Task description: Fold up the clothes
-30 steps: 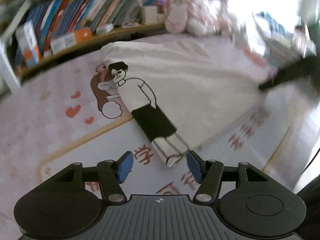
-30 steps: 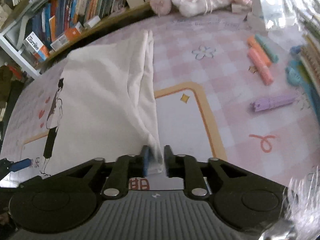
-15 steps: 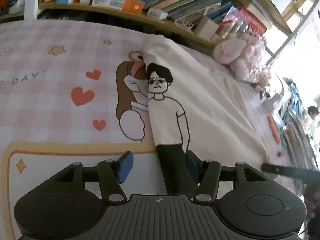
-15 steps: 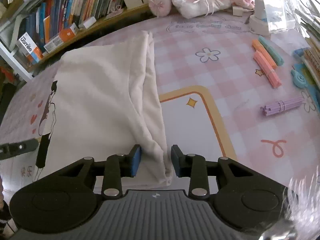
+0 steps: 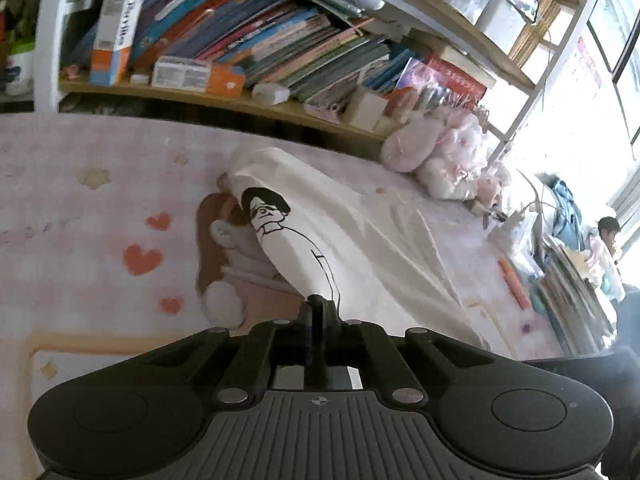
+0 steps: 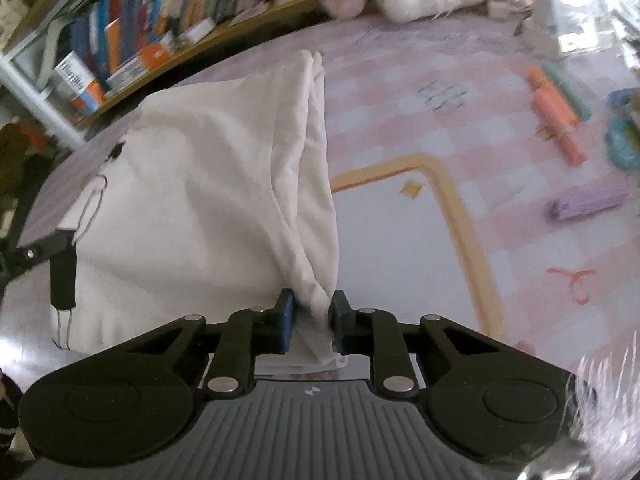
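Bookshelf (image 5: 256,52) w/ books, pink plush toys (image 5: 436,160), checked pink mat (image 6: 400,92), orange marker (image 6: 558,116)

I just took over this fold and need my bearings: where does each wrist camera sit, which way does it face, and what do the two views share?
Left wrist: sits on the left gripper, looking along its fingers, shut on the white T-shirt at its printed figure, toward the bookshelf; only the gripper's body shows.
Right wrist: sits on the right gripper, pinching the shirt's bunched edge, facing the pink mat and orange markers; the left gripper shows at far left.
Shared: T-shirt, mat, bookshelf, plush toys.
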Available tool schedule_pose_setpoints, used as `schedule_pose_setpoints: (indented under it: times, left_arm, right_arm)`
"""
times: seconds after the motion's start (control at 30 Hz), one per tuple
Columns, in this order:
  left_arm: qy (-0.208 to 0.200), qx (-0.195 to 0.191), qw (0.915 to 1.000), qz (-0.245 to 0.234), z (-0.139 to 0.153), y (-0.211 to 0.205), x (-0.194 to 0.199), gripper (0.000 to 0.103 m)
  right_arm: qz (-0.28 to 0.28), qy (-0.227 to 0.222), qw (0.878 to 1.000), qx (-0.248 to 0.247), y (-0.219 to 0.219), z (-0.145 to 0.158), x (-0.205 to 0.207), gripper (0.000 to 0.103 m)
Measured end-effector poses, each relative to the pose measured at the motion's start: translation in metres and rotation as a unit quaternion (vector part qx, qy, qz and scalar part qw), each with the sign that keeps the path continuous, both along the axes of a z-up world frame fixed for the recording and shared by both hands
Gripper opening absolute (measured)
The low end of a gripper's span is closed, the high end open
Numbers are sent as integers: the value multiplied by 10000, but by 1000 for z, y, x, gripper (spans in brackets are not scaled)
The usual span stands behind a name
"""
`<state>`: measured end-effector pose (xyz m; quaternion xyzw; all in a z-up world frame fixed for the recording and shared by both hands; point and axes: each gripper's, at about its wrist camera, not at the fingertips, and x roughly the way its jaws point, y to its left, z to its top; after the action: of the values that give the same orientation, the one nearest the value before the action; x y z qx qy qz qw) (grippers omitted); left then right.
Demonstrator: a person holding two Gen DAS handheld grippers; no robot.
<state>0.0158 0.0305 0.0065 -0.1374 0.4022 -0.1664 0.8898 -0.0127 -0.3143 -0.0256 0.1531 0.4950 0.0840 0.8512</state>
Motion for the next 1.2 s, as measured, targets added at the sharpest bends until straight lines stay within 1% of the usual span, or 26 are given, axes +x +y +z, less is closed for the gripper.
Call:
schedule_pose_setpoints:
  times: [0.03,0.1,0.13,0.17,0.23,0.27,0.3,0.4,0.47,0.5,0.53,0.57,0.6,0.63,0.67,0.7,0.73,0.77,0.8,0.83,0.9,0.93,0.97,1.0,1.13,1.2]
  left_arm:
    - [123,28,9999,43,-2,7,-2,3]
    - [623,20,9976,302,-22,30,-6,3]
    - [713,19,9968,366,-26,37,-10,3]
    - [721,33,9966,388,-27,42,-16,3]
    - [726,7,9966,402,-29,51,-25,4]
    - [748,-46,9963,426,-30,54,-26,6]
    - [771,-99,9960,450,-31,57,-26,11]
    - [790,-97,9953,548,-31,62,-22,12]
    - [631,-9,9957,673,-24,65,-18,13]
    - [529,-58,9960,720,-20,69,-16,13]
    - [426,-108,9961,767,-16,73,-14,14]
    - [355,-205,9959,803,-12,77,-9,22]
    - [300,-222,9958,842,-10,80,-4,34]
    - [246,-238,9955,880,-8,83,1,39]
    - [188,-187,9957,890,-6,84,6,47]
    - [130,-136,9958,901,-4,85,12,51]
    - [99,-84,9960,883,-4,85,19,57]
    - [72,-47,9963,852,-4,84,25,62]
    - [46,-10,9966,821,-5,83,31,64]
    - [19,27,9969,790,-6,83,37,64]
    - [-7,33,9971,758,-8,83,48,64]
    - [-5,3,9971,757,-10,85,54,64]
    - [-3,-76,9972,747,-12,88,60,64]
    - [-9,-142,9971,751,-15,90,67,64]
    - [47,-348,9965,756,-25,94,95,62]
    - [124,-499,9955,801,-31,96,111,61]
  right_arm:
    - [116,19,9999,-3,6,0,-3,18]
    - [391,73,9992,54,18,-1,-8,18]
    - [527,99,9985,80,24,-1,-10,18]
    - [657,105,9978,74,31,-1,-13,18]
    - [926,34,9956,-141,47,0,-17,18]
    - [1040,-16,9941,-308,54,1,-18,18]
    - [1144,-62,9923,-475,60,2,-18,18]
    - [1264,-96,9896,-676,66,3,-18,18]
    - [1243,-93,9899,-671,65,3,-18,19]
    - [1206,-113,9903,-678,64,3,-18,21]
    - [1167,-137,9907,-687,63,3,-18,24]
    - [1125,-187,9910,-706,62,6,-19,26]
    - [1095,-261,9910,-720,62,9,-19,28]
    - [1067,-340,9910,-730,62,13,-19,29]
    - [1052,-451,9909,-714,61,17,-19,30]
    - [1026,-566,9907,-688,61,21,-20,37]
    - [1011,-635,9907,-654,62,23,-19,42]
    - [1007,-667,9908,-615,62,23,-19,43]
    - [1008,-635,9910,-609,62,22,-17,42]
    - [993,-543,9914,-663,64,18,-15,39]
    - [941,-274,9922,-769,64,8,-11,30]
    - [888,-237,9937,-645,61,6,-11,24]
    - [812,-225,9951,-510,59,4,-12,21]
    - [803,-223,9953,-493,60,4,-13,19]
    - [883,-210,9940,-613,67,4,-13,17]
    - [843,-167,9947,-564,65,4,-12,17]
